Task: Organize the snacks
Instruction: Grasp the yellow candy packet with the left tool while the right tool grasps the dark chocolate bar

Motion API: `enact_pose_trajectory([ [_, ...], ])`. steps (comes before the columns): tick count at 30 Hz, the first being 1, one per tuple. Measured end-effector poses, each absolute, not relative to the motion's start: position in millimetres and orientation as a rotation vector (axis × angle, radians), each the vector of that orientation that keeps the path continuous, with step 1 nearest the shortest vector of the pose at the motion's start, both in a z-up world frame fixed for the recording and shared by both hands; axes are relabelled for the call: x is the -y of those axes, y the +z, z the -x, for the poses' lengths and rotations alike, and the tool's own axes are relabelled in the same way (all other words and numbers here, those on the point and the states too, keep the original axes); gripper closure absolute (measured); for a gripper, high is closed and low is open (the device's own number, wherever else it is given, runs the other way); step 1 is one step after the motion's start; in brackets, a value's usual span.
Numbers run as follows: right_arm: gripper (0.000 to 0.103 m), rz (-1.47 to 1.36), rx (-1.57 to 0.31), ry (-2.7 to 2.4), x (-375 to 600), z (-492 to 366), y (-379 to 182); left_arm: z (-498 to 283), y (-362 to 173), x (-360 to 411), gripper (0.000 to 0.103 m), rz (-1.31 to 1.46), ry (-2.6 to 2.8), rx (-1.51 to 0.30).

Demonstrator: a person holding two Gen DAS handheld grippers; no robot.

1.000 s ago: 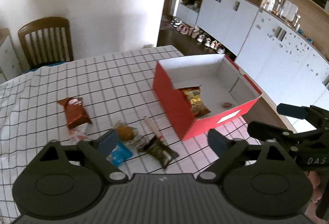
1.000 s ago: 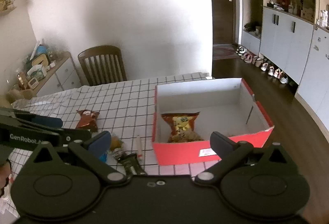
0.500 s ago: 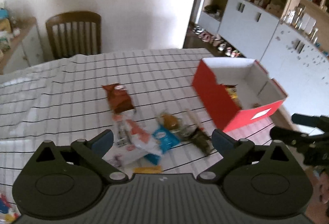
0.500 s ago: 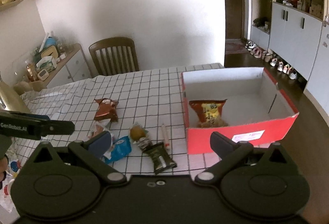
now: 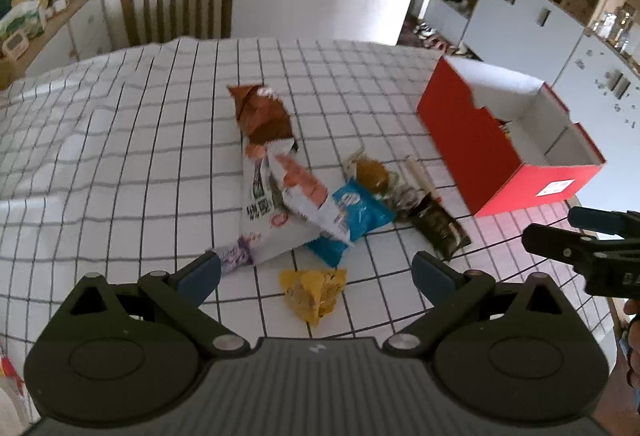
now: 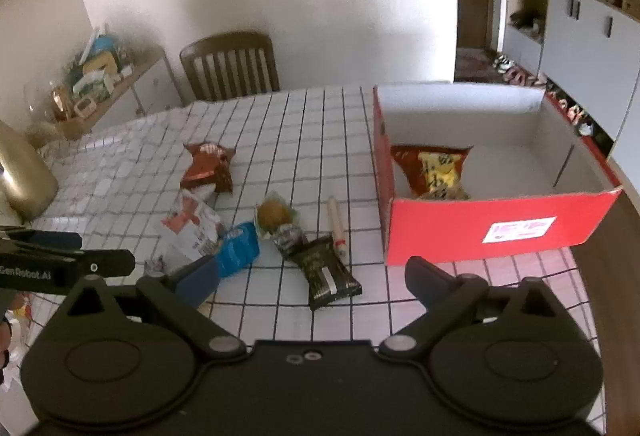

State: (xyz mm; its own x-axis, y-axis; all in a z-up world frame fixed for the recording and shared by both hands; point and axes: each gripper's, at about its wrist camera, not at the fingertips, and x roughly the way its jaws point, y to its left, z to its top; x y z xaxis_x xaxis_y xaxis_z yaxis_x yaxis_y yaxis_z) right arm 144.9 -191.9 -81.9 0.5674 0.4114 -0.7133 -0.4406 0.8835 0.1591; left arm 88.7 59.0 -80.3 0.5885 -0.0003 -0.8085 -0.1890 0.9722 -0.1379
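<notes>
A heap of snack packets lies on the checked tablecloth: a brown packet [image 5: 262, 112], a white and red packet [image 5: 280, 204], a blue packet [image 5: 356, 212], a dark green packet [image 6: 326, 272], a round bun [image 6: 274, 214], a thin stick [image 6: 336, 224] and a yellow packet [image 5: 314, 288]. The red box [image 6: 496, 232] on the right holds one red and yellow packet [image 6: 434, 170]. My left gripper [image 5: 316, 270] hangs open just above the yellow packet. My right gripper [image 6: 312, 276] is open over the dark green packet, its jaws closing slightly with nothing pressed between them.
A wooden chair [image 5: 178, 10] stands at the table's far side. A low cabinet [image 6: 108, 88] with clutter is at the left, white cupboards [image 5: 540, 16] and shoes on the floor at the right. The table edge runs close behind the red box.
Both grippers have sunk toward the table and swung left, so the snack heap has moved from the lower left to the middle of both views. The yellow packet has come into sight.
</notes>
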Motion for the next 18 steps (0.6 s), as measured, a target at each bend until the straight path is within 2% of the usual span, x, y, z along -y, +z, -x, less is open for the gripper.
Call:
enact_pose_trajectory([
  [6,0.013,0.087,-0.875,0.546,181,-162,-108,-99,-106,-61,0.001,0.265,0.161,-1.001],
  [14,0.028,0.143,-0.93,0.604,167,-186,-139,-110,-135,-58,0.001,0.297,0.2,-1.053],
  [18,0.031,0.158,-0.96,0.614,162,-196,-153,-114,-146,-58,0.002,0.317,0.218,-1.067],
])
